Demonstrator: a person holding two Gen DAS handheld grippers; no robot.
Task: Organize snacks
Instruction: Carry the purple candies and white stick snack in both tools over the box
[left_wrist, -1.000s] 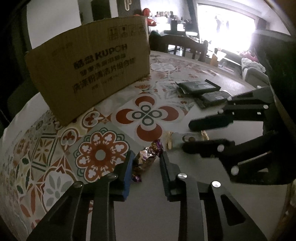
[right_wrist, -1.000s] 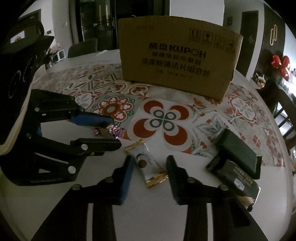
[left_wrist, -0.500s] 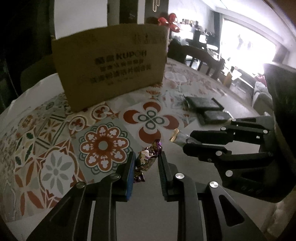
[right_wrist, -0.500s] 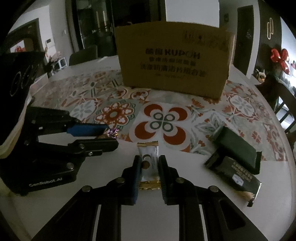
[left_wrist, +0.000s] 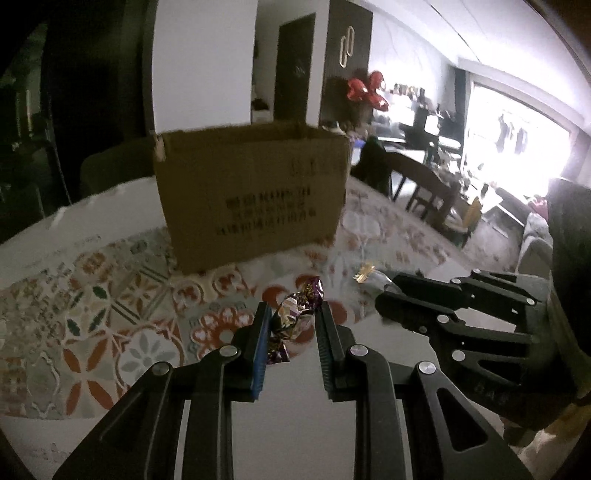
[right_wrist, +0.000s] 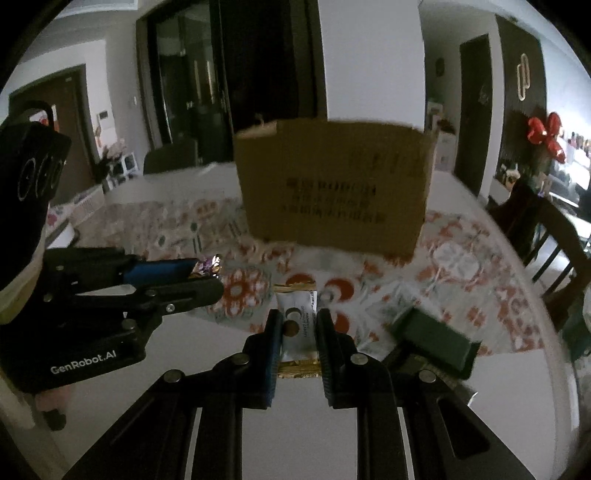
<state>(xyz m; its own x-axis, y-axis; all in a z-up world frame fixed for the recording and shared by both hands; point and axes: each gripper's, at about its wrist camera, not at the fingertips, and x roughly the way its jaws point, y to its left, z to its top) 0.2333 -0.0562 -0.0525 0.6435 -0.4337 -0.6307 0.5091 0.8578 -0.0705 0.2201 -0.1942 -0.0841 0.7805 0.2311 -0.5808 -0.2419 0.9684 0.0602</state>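
Observation:
My left gripper (left_wrist: 291, 317) is shut on a purple foil candy (left_wrist: 295, 314) and holds it above the table, in front of the brown cardboard box (left_wrist: 251, 199). My right gripper (right_wrist: 298, 325) is shut on a white snack bar with gold ends (right_wrist: 297, 325), also lifted off the table. In the right wrist view the left gripper (right_wrist: 207, 275) is at the left with the candy (right_wrist: 207, 266) at its tip. In the left wrist view the right gripper (left_wrist: 384, 291) is at the right with the bar (left_wrist: 369, 275) sticking out. The box (right_wrist: 332, 188) stands open-topped at the back.
Two dark green snack packets (right_wrist: 432, 336) lie on the table at the right. The patterned tablecloth (left_wrist: 110, 295) covers the table around the box. A wooden chair (right_wrist: 546, 236) stands at the right table edge.
Both grippers have closed on their snacks, the right on the bar, the left on the candy, and lifted them off the table toward the box.

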